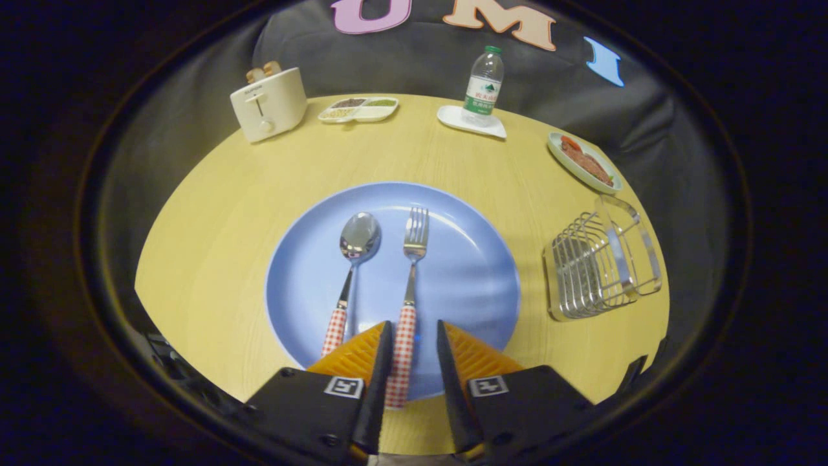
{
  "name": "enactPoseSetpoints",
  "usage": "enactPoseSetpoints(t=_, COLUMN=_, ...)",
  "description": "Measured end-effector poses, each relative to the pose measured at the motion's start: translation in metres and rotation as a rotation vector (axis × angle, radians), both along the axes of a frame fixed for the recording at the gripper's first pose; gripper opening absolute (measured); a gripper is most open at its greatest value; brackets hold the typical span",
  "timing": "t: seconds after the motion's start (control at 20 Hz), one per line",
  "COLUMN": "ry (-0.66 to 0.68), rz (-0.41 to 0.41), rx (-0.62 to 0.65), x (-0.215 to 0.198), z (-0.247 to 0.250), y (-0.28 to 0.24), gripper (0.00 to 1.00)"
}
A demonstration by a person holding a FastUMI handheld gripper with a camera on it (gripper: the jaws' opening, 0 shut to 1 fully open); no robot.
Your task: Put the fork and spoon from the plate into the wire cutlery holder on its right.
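The gripper (414,340) is spread, with the fork (409,304) handle between its fingers, beside the left one. The spoon (349,278) lies just left on the plate (472,272); the holder (598,265) stands far right.
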State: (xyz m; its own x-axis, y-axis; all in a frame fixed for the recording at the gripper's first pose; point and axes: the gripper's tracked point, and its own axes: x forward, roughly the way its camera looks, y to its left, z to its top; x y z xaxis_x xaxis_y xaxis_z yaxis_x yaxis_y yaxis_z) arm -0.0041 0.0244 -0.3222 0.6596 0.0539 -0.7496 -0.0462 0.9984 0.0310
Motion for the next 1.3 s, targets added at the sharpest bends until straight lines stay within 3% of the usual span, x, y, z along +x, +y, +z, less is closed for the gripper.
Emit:
enactPoseSetpoints(t=0.1, ry=0.001, rz=-0.006, rx=0.001, x=-0.003, z=0.000, y=-0.002, gripper=0.28)
enactPoseSetpoints(t=0.5, ry=-0.012, rz=0.004, rx=-0.004, x=-0.001, z=0.001, y=0.002, gripper=0.05)
enactPoseSetpoints(t=0.75, ry=-0.015, rz=-0.032, rx=-0.019, x=-0.005, z=0.014, y=-0.001, gripper=0.04)
enactPoseSetpoints(t=1.3, ry=0.207, rz=-0.267, rx=-0.060, x=-0.049, z=0.095, y=-0.037, gripper=0.04)
